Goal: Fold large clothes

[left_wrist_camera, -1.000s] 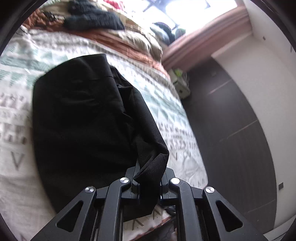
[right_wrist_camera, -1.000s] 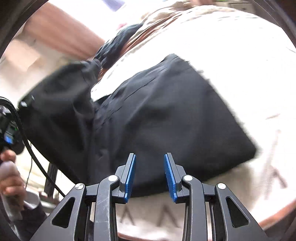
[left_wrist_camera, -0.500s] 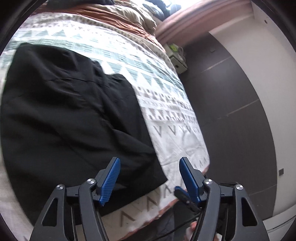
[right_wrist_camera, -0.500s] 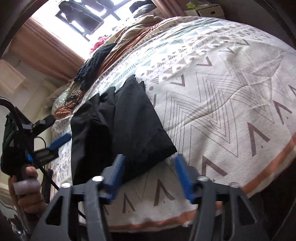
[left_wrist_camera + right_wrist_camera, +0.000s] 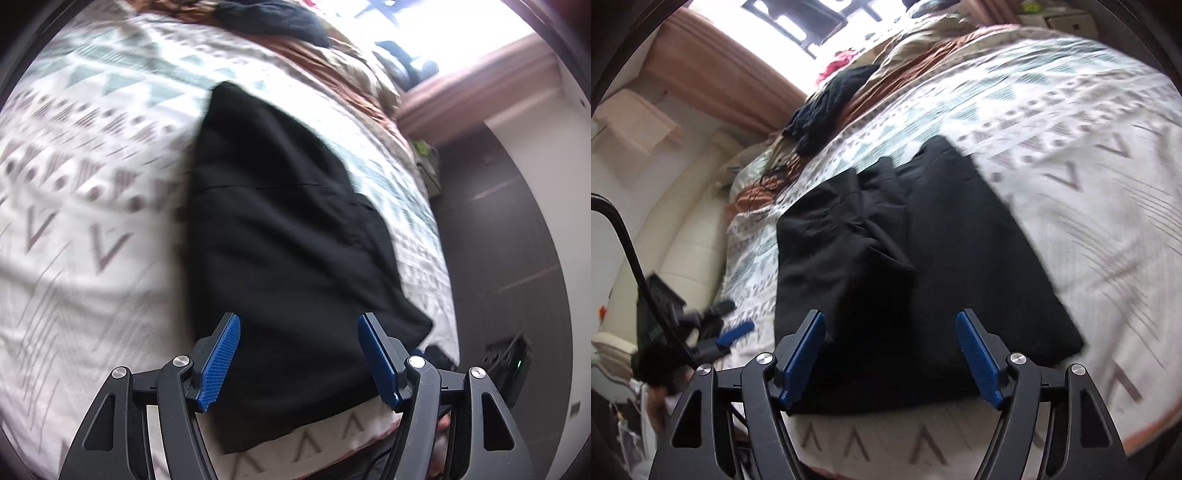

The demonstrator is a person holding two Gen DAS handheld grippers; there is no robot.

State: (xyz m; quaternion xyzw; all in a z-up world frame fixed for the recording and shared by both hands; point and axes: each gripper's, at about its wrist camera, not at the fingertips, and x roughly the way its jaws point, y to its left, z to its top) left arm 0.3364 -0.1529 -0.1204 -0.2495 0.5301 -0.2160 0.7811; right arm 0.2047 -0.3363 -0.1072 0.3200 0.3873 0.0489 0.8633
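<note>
Both grippers, left gripper (image 5: 297, 356) wide, right gripper (image 5: 892, 356) opening, empty above folded black garment (image 5: 288, 236) on patterned bed (image 5: 92, 192), apparently released.

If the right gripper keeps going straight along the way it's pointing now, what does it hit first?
Most likely the folded black garment lying on the patterned bedspread. The right gripper, jaws opening with nothing between them, points down at the garment's near part. Depth is hard to judge through the fisheye.
</note>
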